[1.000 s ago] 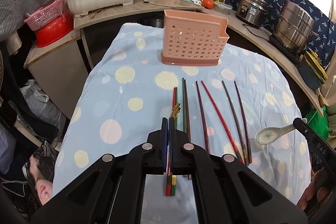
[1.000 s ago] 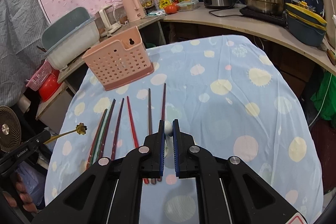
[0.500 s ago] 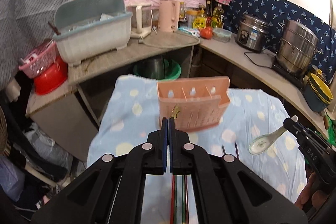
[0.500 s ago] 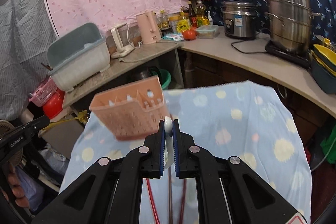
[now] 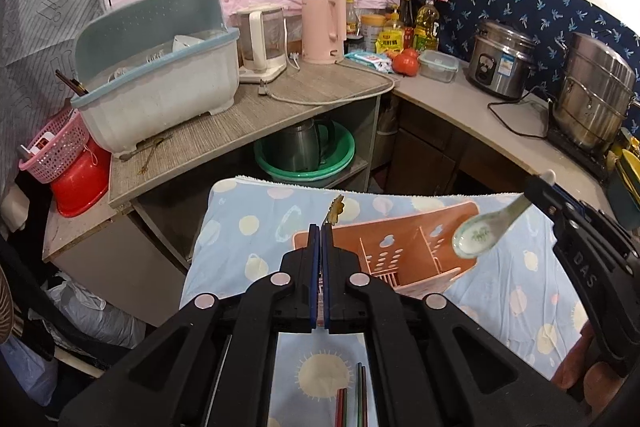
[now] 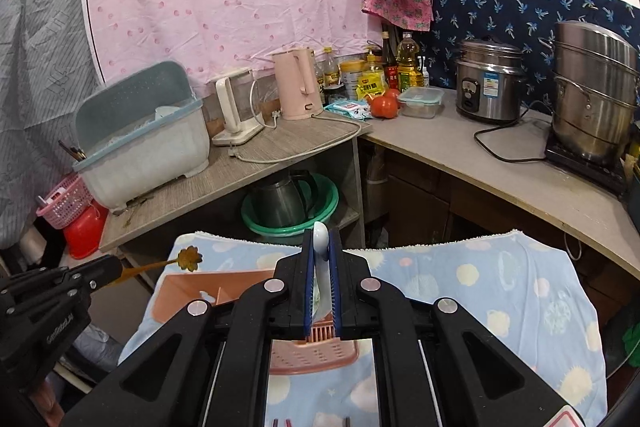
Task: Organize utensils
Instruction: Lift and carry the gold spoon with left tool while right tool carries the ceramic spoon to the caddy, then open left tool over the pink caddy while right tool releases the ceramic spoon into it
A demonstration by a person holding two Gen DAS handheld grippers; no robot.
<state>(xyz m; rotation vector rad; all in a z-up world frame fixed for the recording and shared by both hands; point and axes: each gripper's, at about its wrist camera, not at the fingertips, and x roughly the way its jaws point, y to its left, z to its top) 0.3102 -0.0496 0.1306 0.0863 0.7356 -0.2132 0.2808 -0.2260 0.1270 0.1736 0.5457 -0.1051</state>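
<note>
My left gripper [image 5: 320, 227] is shut on a thin gold utensil with a flower-shaped end [image 5: 335, 207], held above the pink perforated utensil caddy [image 5: 404, 247]. The flower end also shows in the right wrist view [image 6: 189, 258]. My right gripper [image 6: 321, 239] is shut on the handle of a white ceramic spoon [image 6: 320, 243]. Its bowl [image 5: 476, 235] hangs over the caddy's right compartments in the left wrist view. The caddy [image 6: 188, 291] sits below both grippers on the blue spotted cloth [image 6: 480, 291]. Chopstick ends [image 5: 352, 399] lie on the cloth near me.
Behind the table stand a grey counter [image 5: 248, 131] with a dish-rack tub [image 5: 160, 91], kettles [image 5: 324, 27], a rice cooker [image 5: 500, 67] and a steel pot [image 5: 596, 95]. A green basin with a kettle [image 5: 304, 151] sits under the counter.
Both grippers have risen and moved forward over the caddy, carrying the gold utensil and the spoon. The caddy now lies under the fingertips, seen from above.
</note>
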